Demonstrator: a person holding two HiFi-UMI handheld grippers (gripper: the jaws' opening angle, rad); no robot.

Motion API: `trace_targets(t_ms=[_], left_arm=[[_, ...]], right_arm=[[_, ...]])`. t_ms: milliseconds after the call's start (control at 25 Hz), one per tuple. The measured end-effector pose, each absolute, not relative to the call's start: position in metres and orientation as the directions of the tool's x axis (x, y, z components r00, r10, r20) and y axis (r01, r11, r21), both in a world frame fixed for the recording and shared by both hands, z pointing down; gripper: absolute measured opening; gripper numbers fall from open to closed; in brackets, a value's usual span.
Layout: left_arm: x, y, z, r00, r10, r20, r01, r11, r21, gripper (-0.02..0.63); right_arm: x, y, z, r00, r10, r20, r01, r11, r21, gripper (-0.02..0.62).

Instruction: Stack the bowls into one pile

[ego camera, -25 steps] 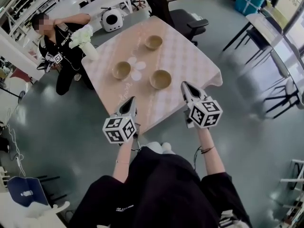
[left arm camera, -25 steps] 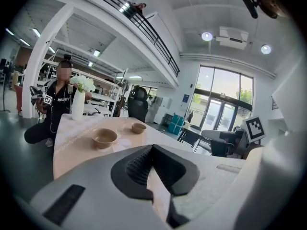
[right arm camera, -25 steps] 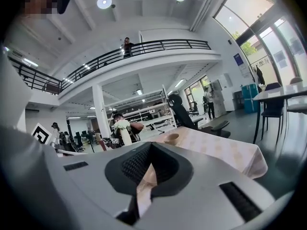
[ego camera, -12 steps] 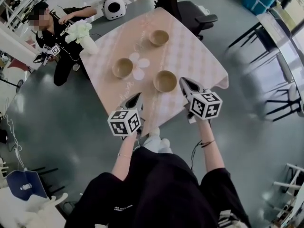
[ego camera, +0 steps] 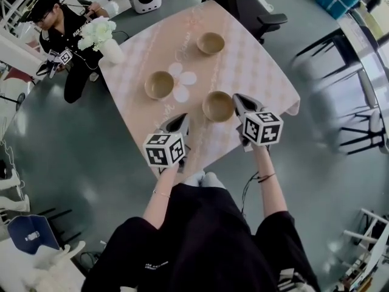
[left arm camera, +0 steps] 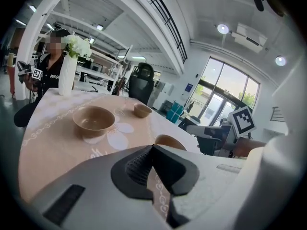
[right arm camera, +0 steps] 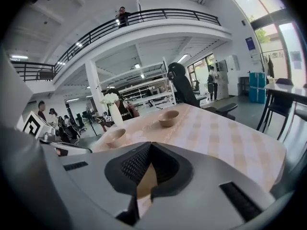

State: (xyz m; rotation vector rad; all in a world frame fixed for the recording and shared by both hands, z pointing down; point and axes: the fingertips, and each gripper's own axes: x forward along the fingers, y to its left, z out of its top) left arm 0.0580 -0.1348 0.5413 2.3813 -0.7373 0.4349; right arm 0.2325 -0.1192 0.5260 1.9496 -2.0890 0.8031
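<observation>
Three tan bowls stand apart on the pink checked table (ego camera: 261,72): a left bowl (ego camera: 159,84), a far bowl (ego camera: 210,42) and a near bowl (ego camera: 217,106). My left gripper (ego camera: 182,120) hovers over the table's near edge, below the left bowl, jaws shut and empty. My right gripper (ego camera: 237,98) is just right of the near bowl, also shut with nothing in it. In the left gripper view the left bowl (left arm camera: 93,120), far bowl (left arm camera: 142,110) and near bowl (left arm camera: 170,142) lie beyond the shut tips (left arm camera: 152,148). The right gripper view shows the far bowl (right arm camera: 169,118) and left bowl (right arm camera: 114,137) past its shut tips (right arm camera: 150,145).
A white vase of white flowers (ego camera: 100,36) stands on the table's far left corner. A person in black (ego camera: 58,32) crouches on the floor beside it. A black office chair (ego camera: 255,11) sits behind the table, dark tables and chairs (ego camera: 340,47) to the right.
Both grippers have moved forward and down over the table's near edge, closer to the near bowl. The bowls have stayed where they were.
</observation>
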Motion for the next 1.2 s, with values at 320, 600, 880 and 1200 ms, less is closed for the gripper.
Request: trace_targets(t_ms=[320,600,880,1200], left_arm=[[0.064,-0.142,0.56,0.778,-0.391,0.493,-0.615,-0.635,0.467,-0.003],[0.068,-0.146,0.57,0.747,-0.412,0.522,-0.656,-0.583,0.48,-0.003],[0.074,-0.148,0.578,0.729,-0.424,0.538,-0.679,-0.551,0.486,-0.003],[0.078,-0.147,0.581,0.715,-0.438,0.545,-0.695,-0.532,0.484,-0.003]], right_arm=[[0.239,-0.134,0.555,-0.139,-0.835,0.533,-0.956,-0.028,-0.294,0.079],[0.236,-0.142,0.58,-0.225,-0.778,0.587,-0.934,0.001,-0.357,0.144],[0.233,-0.149,0.603,-0.27,-0.725,0.633,-0.923,0.007,-0.385,0.147],[0.228,-0.153,0.608,-0.324,-0.682,0.655,-0.916,0.053,-0.398,0.065]])
